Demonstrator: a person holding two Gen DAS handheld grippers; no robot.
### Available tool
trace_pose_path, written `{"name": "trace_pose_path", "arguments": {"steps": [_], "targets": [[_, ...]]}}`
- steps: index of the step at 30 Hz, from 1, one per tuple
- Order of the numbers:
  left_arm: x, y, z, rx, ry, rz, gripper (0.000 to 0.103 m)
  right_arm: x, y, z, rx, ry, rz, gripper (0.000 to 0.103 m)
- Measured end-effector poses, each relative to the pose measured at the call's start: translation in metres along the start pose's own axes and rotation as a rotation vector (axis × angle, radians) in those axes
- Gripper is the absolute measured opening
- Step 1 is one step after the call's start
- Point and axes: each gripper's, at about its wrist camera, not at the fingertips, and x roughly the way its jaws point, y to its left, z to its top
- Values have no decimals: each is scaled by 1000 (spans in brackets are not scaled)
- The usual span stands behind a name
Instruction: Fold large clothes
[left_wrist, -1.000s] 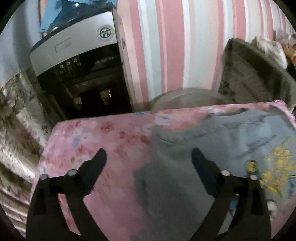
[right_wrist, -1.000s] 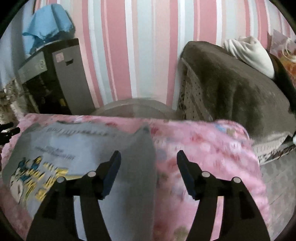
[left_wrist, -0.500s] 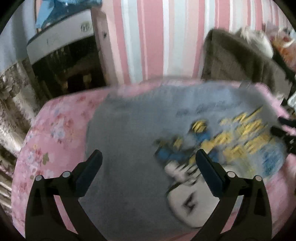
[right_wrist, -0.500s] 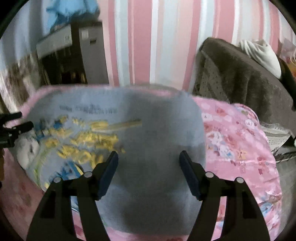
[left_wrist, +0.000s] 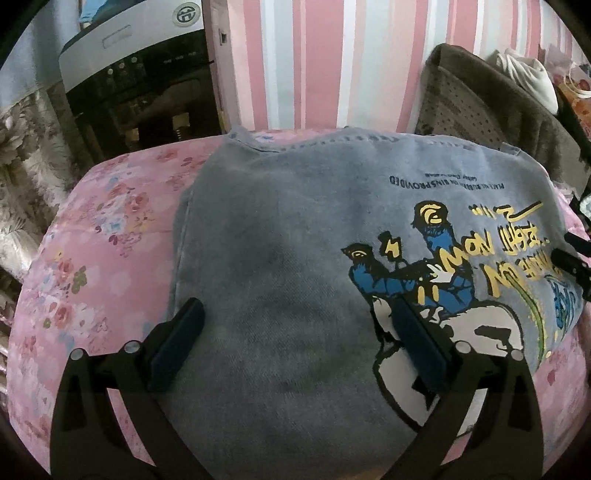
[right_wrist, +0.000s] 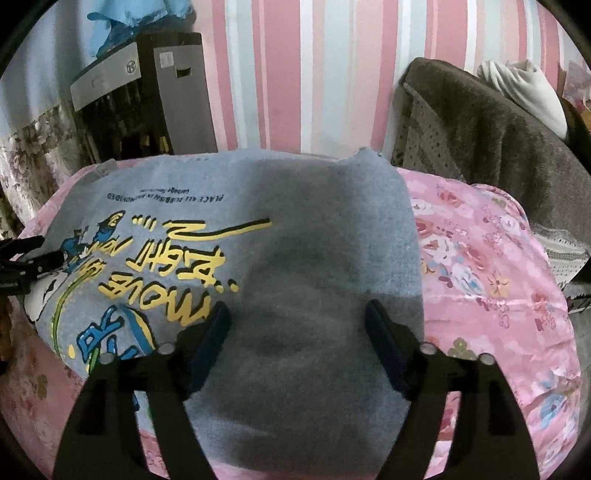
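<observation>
Sweatshirt (left_wrist: 295, 258) folded flat on pink floral bed cover (left_wrist: 92, 258).
I see left tool (left_wrist: 295, 343) and right tool (right_wrist: 297, 343) both released, hovering above grey fabric.

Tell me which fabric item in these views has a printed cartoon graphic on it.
The grey sweatshirt lying on the pink floral cover, with its blue-and-yellow cartoon and lettering. The brown blanket and white cloth carry none.

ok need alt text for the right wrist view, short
A grey printed sweatshirt lies flat on a pink floral cover, with the open right claw poised over its plain half. The left claw shows at the left edge; a striped wall and brown blanket sit behind.
</observation>
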Motion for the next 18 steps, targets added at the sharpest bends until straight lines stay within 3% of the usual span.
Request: {"name": "trace_pose_path", "arguments": {"steps": [7,13,18], "targets": [[-15,-9,-1,16,-19,27,100,-26,-12,-9,53,-57,41,92],[-33,-41,6,32,-69,-21,100,-44,-41,-10,197,-145,21,96],[-36,-74,17,17,-91,-65,100,-41,-57,-17,267,-168,4,96]]}}
